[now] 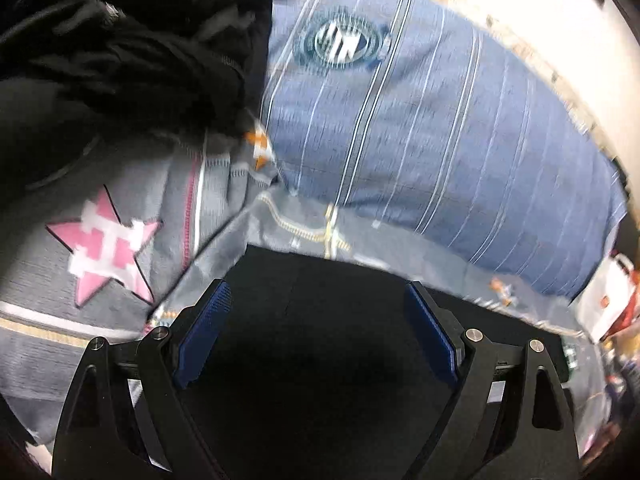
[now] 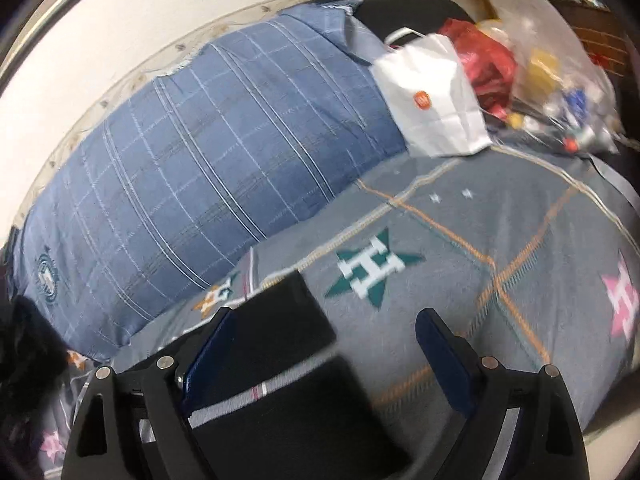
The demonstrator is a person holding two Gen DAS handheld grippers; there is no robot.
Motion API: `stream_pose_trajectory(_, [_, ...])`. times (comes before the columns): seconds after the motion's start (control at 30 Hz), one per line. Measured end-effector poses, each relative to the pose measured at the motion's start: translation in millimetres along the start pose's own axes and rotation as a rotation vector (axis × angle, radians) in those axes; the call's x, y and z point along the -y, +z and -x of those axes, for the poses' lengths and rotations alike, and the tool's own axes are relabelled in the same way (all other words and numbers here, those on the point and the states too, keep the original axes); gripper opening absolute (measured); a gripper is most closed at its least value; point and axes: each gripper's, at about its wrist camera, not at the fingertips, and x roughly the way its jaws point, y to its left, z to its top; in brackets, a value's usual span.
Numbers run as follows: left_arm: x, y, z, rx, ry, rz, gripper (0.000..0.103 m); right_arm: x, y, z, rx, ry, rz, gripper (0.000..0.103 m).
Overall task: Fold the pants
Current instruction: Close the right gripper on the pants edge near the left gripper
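Observation:
Black pants [image 1: 320,360] lie flat on the grey star-patterned bedsheet [image 1: 120,200]; their far edge runs just beyond my left gripper [image 1: 316,286]. That gripper hovers over them, open, its blue pads [image 1: 208,332] apart from the cloth. In the right wrist view the pants [image 2: 280,328] show as two dark panels with a thin strip of sheet between them. My right gripper [image 2: 327,314] is open above their right edge, with the left finger over the black cloth and the right finger over bare sheet [image 2: 460,280]. Both views are motion-blurred.
A blue striped pillow [image 1: 420,128] [image 2: 200,168] lies along the white wall behind the pants. A heap of black clothing [image 1: 132,52] sits at the far left. A white paper bag [image 2: 436,96] and plastic bags of items [image 2: 552,76] stand at the far right of the bed.

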Motion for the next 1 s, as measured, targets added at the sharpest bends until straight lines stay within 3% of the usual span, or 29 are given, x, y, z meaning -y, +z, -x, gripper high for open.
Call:
stream_pose_trajectory(0.1, [4,-3,-24,-0.095,0.000,0.005,0.088,-3,34,-31,-0.141,0.100,0.022,0.090])
stream_pose_trajectory(0.2, [13,-4,-28,-0.097,-0.008,-0.019,0.088,-9,68,-72,-0.269,0.195,-0.013,0.090])
stream_pose_trajectory(0.27, [18,-2,-26,-0.080,-0.039,-0.027,0.088,-14,78,-109,-0.426,0.226,-0.064,0.084])
stream_pose_trajectory(0.3, [19,-1,-25,-0.074,-0.045,-0.026,0.088,-18,79,-130,-0.519,0.228,-0.068,0.076])
stream_pose_trajectory(0.33, [19,0,-24,-0.070,-0.048,-0.022,0.088,-22,77,-144,-0.583,0.214,-0.055,0.064])
stream_pose_trajectory(0.4, [18,2,-27,-0.075,-0.054,-0.010,0.088,-32,73,-170,-0.656,0.132,0.015,0.055])
stream_pose_trajectory(0.57, [15,1,-35,-0.121,-0.070,0.029,0.088,-33,72,-197,-0.635,0.100,0.046,0.054])
stream_pose_trajectory(0.77, [14,-1,-38,-0.143,-0.080,0.040,0.088,-33,66,-215,-0.642,0.109,0.084,0.038])
stream_pose_trajectory(0.83, [14,-1,-40,-0.151,-0.083,0.049,0.088,-32,63,-217,-0.662,0.119,0.097,0.018])
stream_pose_trajectory(0.93, [10,-2,-41,-0.157,-0.082,0.064,0.088,-33,60,-214,-0.651,0.119,0.142,0.007])
stream_pose_trajectory(1.0, [6,-1,-41,-0.157,-0.082,0.076,0.088,-35,57,-210,-0.631,0.122,0.168,0.006])
